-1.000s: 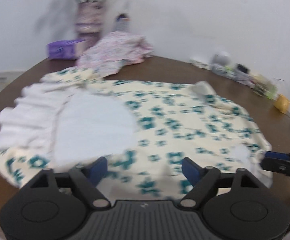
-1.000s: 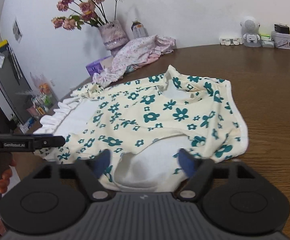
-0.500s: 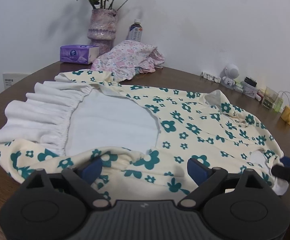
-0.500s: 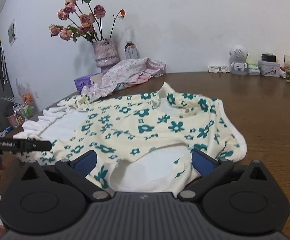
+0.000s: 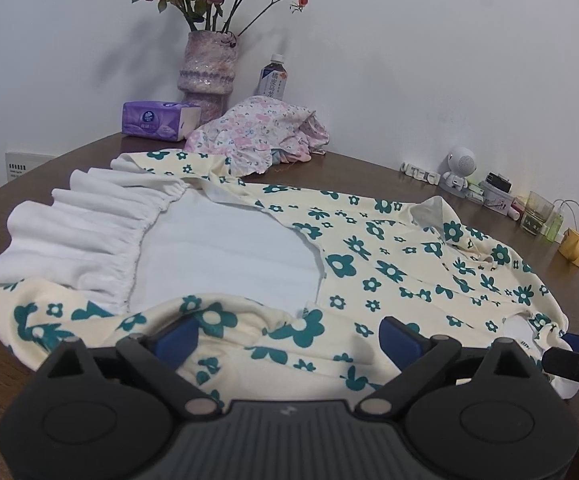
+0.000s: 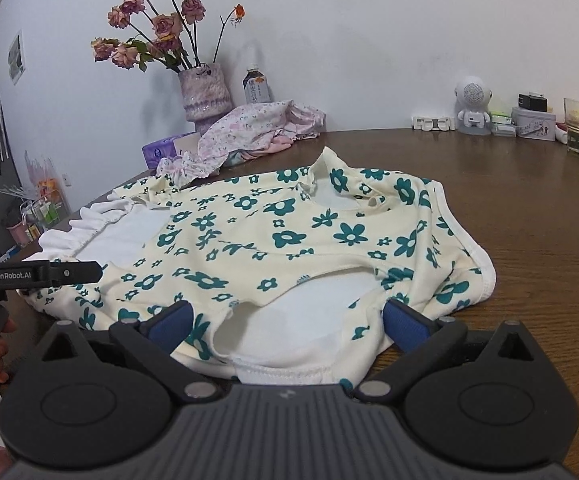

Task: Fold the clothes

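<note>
1. The left gripper [image 5: 289, 330] is sitting low over the near edge of the flowered dress [image 5: 389, 264], and its jaws are opening, nearly as wide as they go; cloth is lying between the blue pads, but nothing is pinching it.
2. The right gripper [image 6: 287, 320] is hovering at the other end of the same near edge, jaws standing wide, with the white-trimmed armhole of the dress [image 6: 289, 240] lying loose between the pads, not clamped.
3. So neither tool is holding anything right now. The dress is lying flat across the brown table [image 6: 529, 200], near edge turned over onto itself and showing its white lining, the white ruffle [image 5: 81, 232] at the hem fanning out at the left end.
4. Progress, I'm judging: one lengthwise fold looks laid down and released. The garment is still a long, broad shape, so further folds across its length look to be waiting.
5. Further back, a crumpled pink floral garment [image 5: 261, 132] is waiting in a heap, touching the dress's far edge and plainly not folded.
6. Behind that, a vase of dried roses [image 5: 207, 68], a tissue pack [image 5: 157, 120] and a bottle [image 5: 273, 80] are standing by the wall.
</note>
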The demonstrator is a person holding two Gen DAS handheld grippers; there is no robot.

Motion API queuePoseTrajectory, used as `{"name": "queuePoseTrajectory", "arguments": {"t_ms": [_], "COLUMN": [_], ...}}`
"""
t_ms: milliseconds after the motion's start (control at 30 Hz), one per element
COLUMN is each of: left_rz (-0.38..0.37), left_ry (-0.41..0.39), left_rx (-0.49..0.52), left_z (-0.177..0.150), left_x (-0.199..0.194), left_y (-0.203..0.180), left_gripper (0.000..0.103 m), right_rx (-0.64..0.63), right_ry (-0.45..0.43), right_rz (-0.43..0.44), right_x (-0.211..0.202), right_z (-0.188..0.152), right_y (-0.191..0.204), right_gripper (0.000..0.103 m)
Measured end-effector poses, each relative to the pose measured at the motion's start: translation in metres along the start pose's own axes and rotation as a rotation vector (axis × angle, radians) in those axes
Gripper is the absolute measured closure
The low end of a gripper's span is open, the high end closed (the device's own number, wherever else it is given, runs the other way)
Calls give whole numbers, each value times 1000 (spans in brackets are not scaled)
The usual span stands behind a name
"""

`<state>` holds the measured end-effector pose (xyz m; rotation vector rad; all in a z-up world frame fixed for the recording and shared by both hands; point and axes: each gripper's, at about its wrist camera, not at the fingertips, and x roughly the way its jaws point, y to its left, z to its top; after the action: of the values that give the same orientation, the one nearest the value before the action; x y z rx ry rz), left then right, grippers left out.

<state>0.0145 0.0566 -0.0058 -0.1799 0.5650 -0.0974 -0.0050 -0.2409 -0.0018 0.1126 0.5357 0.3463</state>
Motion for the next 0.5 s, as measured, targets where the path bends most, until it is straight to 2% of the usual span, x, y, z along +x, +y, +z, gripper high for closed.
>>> {"name": "queuePoseTrajectory", "arguments": {"t_ms": [500], "left_rz": [7], "left_ry": [1], "left_rx": [20], "left_z": [0], "left_x": [2], "left_y": [-1], "left_gripper": [6], "right_rx": [50], "right_ry": [8], "right_rz": [10], "right_x": [1], "right_z": [0], "right_y": [-8], "right_gripper": [0]}}
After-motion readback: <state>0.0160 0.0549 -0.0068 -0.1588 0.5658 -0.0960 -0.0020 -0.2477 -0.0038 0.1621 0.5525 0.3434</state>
